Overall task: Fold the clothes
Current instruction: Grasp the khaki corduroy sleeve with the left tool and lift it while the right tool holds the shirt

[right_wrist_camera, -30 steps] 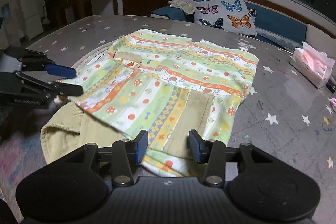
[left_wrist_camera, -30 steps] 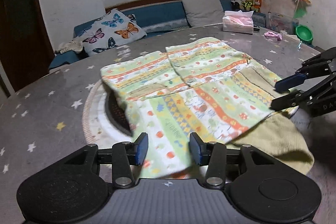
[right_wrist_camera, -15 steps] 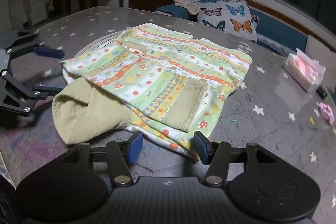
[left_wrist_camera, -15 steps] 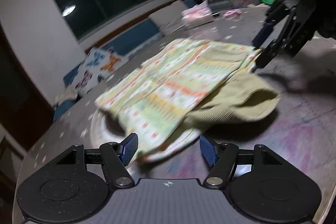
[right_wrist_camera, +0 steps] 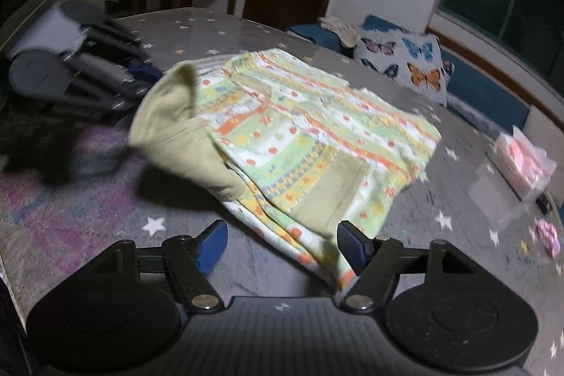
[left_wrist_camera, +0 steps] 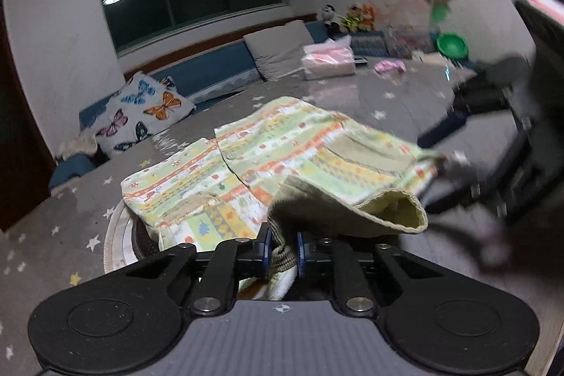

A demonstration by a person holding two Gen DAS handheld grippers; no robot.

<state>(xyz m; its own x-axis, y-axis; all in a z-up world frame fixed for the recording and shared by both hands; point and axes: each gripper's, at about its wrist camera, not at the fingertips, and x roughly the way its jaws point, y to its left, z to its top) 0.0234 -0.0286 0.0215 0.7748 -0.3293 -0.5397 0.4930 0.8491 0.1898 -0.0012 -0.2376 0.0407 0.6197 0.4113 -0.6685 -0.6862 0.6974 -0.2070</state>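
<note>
While the left gripper [left_wrist_camera: 283, 252] pinched the jacket's [left_wrist_camera: 282, 150] olive hood [left_wrist_camera: 338, 214] between its jaws, the right gripper [right_wrist_camera: 282, 244] stood spread around the hem.

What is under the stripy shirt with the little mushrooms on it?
Under the stripy shirt a plain olive-yellow hood sticks out at the near side, pinched by the left gripper. The starry table lies beneath. Anything else under it is hidden.
</note>
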